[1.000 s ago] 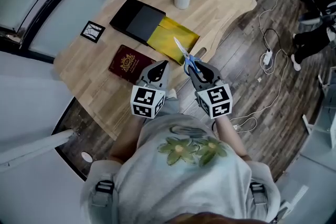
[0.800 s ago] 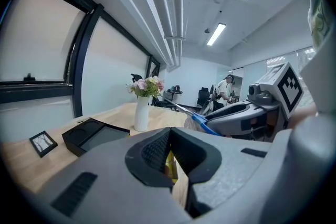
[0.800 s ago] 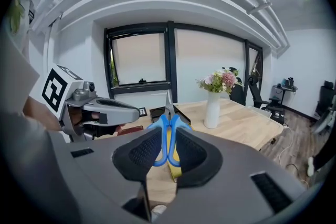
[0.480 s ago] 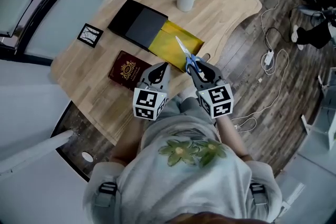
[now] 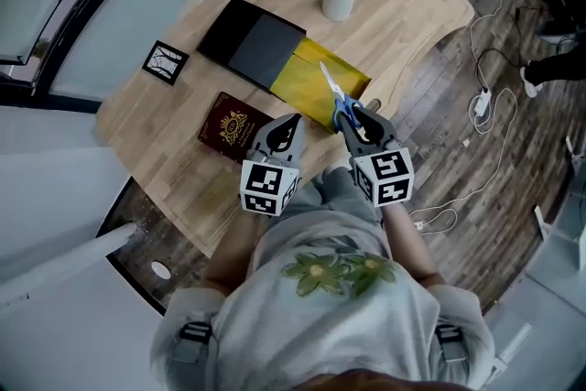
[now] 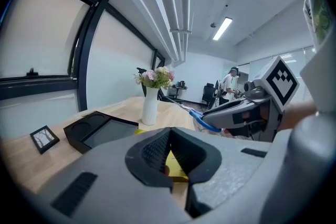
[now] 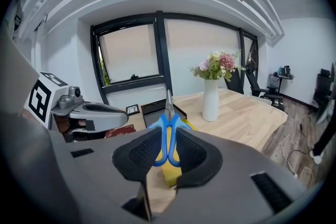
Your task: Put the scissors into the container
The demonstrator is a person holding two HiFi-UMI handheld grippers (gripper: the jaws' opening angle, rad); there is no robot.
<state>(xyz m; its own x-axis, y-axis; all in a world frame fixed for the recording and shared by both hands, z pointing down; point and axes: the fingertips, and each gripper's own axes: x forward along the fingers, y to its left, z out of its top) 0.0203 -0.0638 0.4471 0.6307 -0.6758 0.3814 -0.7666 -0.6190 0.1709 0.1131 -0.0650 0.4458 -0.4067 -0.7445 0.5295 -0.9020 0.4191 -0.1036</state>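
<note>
1. The table (image 5: pixel 403 23) is pale wood and carries everything, with the person standing at its near edge.
2. The container (image 5: pixel 252 41) is a shallow black tray lying towards the far left. We see nothing in it, so the goal is not yet met.
3. A yellow sheet (image 5: pixel 316 78) lies just right of the container, touching its near-right edge. We cannot tell whether it runs under the tray.
4. A red book (image 5: pixel 233 125) lies flat on the near left, apart from the container.
5. A vase (image 5: pixel 340 3) of flowers stands upright at the far side, well clear of the path.
6. The left tongs (image 5: pixel 291 122) hang over the near edge beside the book. They are pressed together on nothing and play no part for now.
7. The right tongs (image 5: pixel 360 119) are to the right of the left pair and pinch the scissors by the handles.
8. The scissors (image 5: pixel 334 92) are off the table. Their blue loops sit between the pads and their shut blades point away, over the yellow sheet and near the container's right end.
9. A small frame (image 5: pixel 166 61) lies far left, beyond the book.
10. We judge the pick-up done. What remains is to carry the scissors left over the container, lower them into it and let go.
</note>
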